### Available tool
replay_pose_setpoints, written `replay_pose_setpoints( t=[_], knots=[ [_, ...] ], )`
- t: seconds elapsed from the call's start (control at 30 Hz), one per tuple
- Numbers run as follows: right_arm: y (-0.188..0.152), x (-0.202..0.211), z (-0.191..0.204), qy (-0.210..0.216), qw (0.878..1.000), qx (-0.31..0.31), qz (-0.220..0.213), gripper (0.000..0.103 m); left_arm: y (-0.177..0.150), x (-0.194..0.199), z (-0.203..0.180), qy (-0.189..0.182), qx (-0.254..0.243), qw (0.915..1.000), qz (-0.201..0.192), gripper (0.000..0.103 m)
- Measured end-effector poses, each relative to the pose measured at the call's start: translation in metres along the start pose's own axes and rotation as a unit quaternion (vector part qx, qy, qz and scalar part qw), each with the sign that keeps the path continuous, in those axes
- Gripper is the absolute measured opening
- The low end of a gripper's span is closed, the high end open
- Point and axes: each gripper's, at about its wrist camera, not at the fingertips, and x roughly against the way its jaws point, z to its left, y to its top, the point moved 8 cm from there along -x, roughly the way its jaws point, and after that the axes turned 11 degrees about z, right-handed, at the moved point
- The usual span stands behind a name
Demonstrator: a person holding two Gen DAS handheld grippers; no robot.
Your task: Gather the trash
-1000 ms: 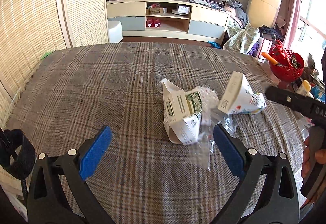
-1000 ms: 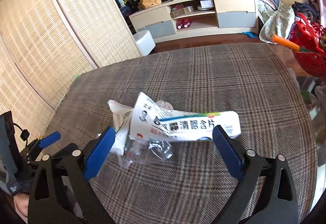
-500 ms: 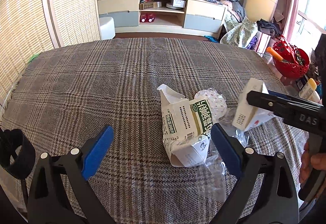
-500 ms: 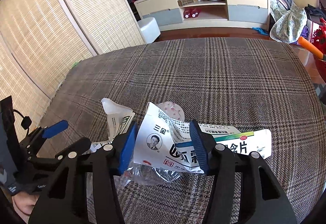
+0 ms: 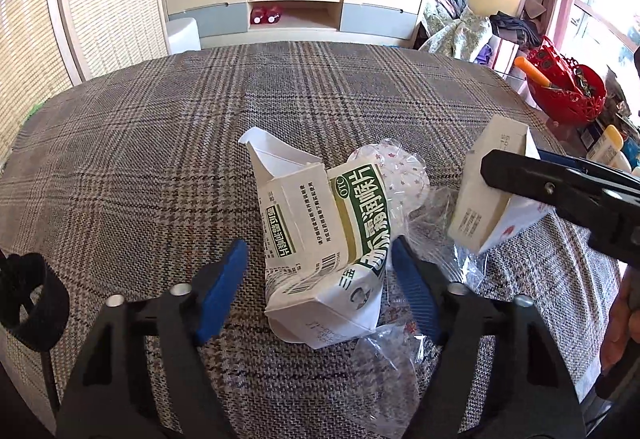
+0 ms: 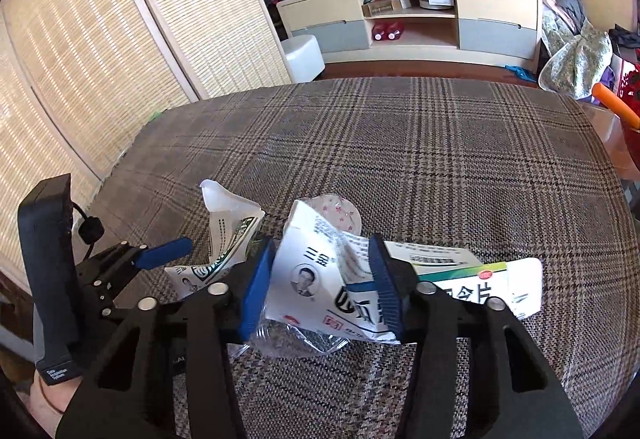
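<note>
A crumpled white-and-green medicine box (image 5: 320,235) lies on the plaid cloth (image 5: 140,159). My left gripper (image 5: 318,247) straddles it with its jaws closing; the left pad still stands apart from the box. My right gripper (image 6: 320,245) is closing too, and its blue pads squeeze a white medicine box with blue print (image 6: 316,279). In the left wrist view that box (image 5: 492,191) hangs tilted at the right. A clear plastic wrapper (image 5: 392,363) and a star-printed plastic cup (image 5: 400,171) lie beside the boxes.
A red basket (image 5: 568,91) with an orange-handled tool stands off the table's right edge. Beyond the far edge are a white stool (image 5: 182,35) and a TV cabinet (image 5: 296,3). Woven screens (image 6: 120,39) run along the left.
The left gripper came forward and down around the green box, its jaws narrowing. The right gripper's jaws closed from wide open onto the white box, whose near end is now pinched and raised.
</note>
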Motion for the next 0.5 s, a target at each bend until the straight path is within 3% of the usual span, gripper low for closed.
replay_pose_setpoints(
  t=[0.07,0.5],
  knots=[
    [0.000,0.000,0.000,-0.001,1.000,0.005,-0.003,0.039,0.001,0.002,0.001,-0.004,-0.001,1.0000,-0.003,0.049],
    [-0.010,0.023,0.003,-0.004,1.000,0.001,-0.015,0.037,-0.011,0.036,0.007,0.008,0.001,0.9996,-0.027,0.046]
  ],
)
